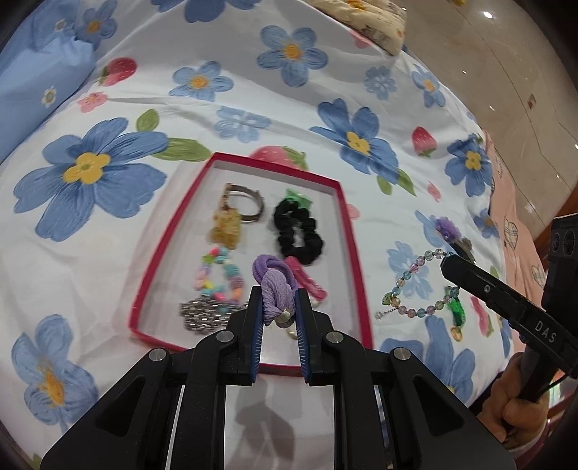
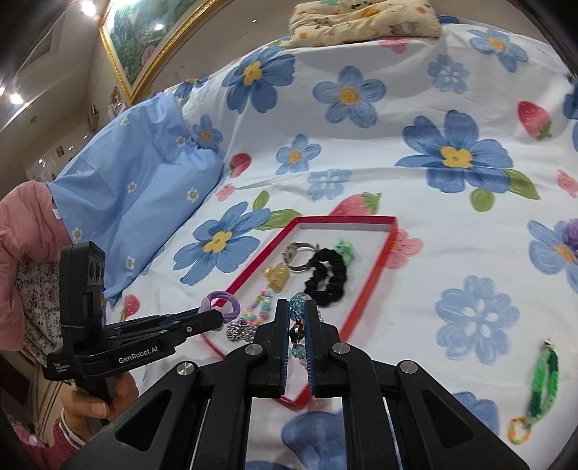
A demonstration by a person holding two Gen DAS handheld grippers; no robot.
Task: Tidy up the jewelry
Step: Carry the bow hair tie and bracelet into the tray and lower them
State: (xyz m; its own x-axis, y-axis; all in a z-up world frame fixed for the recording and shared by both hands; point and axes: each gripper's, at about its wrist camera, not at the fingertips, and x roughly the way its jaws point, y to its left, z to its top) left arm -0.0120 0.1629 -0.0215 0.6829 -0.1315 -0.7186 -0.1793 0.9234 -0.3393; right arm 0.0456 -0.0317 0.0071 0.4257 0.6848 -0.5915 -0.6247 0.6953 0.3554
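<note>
Jewelry sits mostly inside the red tray on your flower-print bed sheet. The tray holds a metal bangle and a black scrunchie at the far end, an amber charm in the middle, then a pastel bead bracelet, a silver chain piece and a pink clip at the near end.

Your left gripper is clenched on a purple hair tie, held over the tray's near edge. Your right gripper has its fingers clamped on a blue bead bracelet, also above the tray's near end.

Only the left wrist view shows that bracelet's full loop trailing onto the sheet right of the tray, and a purple flower clip beyond it. Only the right wrist view shows your left hand, a framed painting and a blue pillow. A green woven band lies well right of the tray.
</note>
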